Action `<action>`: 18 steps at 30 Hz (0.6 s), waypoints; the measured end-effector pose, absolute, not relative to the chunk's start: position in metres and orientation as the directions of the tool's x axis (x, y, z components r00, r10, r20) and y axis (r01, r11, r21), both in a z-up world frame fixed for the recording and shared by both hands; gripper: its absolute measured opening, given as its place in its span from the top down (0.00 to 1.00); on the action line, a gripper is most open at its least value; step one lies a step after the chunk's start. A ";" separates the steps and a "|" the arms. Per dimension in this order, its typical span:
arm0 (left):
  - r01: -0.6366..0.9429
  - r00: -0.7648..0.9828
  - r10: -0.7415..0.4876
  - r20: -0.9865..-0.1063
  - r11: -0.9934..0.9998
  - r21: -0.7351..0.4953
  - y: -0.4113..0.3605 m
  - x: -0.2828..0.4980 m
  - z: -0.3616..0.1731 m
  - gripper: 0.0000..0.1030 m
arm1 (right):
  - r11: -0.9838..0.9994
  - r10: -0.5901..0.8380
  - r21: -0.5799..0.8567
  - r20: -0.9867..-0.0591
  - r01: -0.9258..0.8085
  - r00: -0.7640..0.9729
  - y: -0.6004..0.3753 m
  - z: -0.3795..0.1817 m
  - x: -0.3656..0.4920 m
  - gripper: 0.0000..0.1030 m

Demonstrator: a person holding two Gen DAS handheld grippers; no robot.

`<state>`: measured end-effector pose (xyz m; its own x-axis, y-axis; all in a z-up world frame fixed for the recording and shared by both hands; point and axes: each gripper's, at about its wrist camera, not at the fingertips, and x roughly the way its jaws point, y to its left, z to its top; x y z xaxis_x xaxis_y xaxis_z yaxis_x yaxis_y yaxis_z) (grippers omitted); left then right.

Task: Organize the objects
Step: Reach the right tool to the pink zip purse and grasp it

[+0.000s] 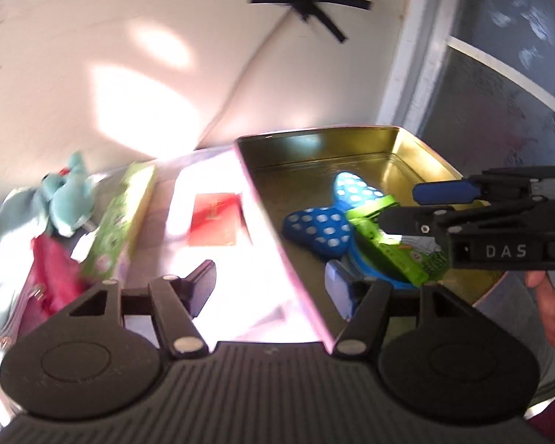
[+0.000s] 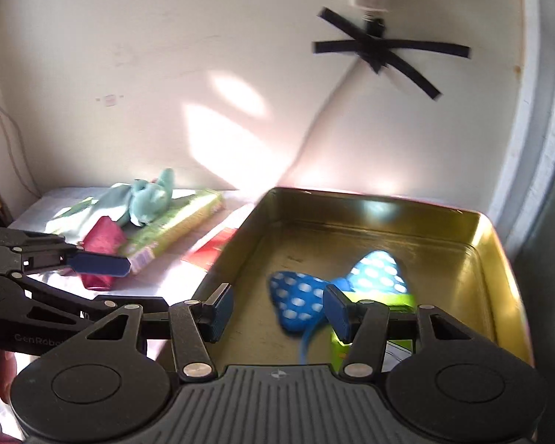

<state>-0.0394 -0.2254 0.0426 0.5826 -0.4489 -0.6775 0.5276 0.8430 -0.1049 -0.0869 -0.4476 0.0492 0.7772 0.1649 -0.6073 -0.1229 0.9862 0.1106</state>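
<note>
Left gripper [image 1: 270,288] had its fingers spread wide, nothing between them, straddling the near-left wall of the gold tin tray [image 1: 418,148]. Right gripper [image 2: 277,312] was also spread, empty, hovering over the tray's near end. In the left wrist view I saw the right gripper coming in from the right above the tray, blue pad [image 1: 444,190] visible.

Inside the tray: blue polka-dot bow [image 2: 299,303] on the floor, a green packet [image 1: 388,244] lying on and touching its near side.

Outside, left of the tray on the table: red card [image 1: 214,218] just beside the tray wall, green box [image 2: 181,225] further left, teal plush toy [image 2: 151,199] resting on it, magenta pouch [image 2: 103,238] next to those.

Motion blur smeared the details.
</note>
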 end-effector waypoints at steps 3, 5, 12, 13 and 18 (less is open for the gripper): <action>0.375 0.595 -0.372 -0.713 0.913 -0.163 -0.176 -0.026 0.042 0.36 | 0.969 0.241 0.107 -0.605 -0.222 0.759 -0.406 0.055 -0.071 0.54; 0.261 0.600 -0.333 -0.728 0.941 -0.215 -0.145 -0.010 0.042 0.36 | 0.953 0.286 0.103 -0.617 -0.285 0.733 -0.375 0.059 -0.065 0.54; 0.150 0.585 -0.247 -0.772 0.969 -0.197 -0.115 0.046 0.030 0.37 | 0.925 0.328 0.085 -0.674 -0.371 0.662 -0.303 0.052 -0.049 0.54; 0.163 0.570 -0.234 -0.787 0.972 -0.171 -0.118 0.052 0.023 0.37 | 0.927 0.321 0.082 -0.677 -0.365 0.663 -0.299 0.053 -0.047 0.54; 0.213 0.490 -0.303 -0.818 0.951 -0.225 -0.098 0.063 -0.001 0.69 | 0.945 0.276 0.069 -0.689 -0.318 0.670 -0.286 0.055 -0.041 0.54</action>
<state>0.0627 -0.0977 -0.0015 0.4895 -0.3030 -0.8177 0.2131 0.9508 -0.2247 -0.0408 -0.2860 0.0552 0.6700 0.2762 -0.6891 -0.3183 0.9455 0.0694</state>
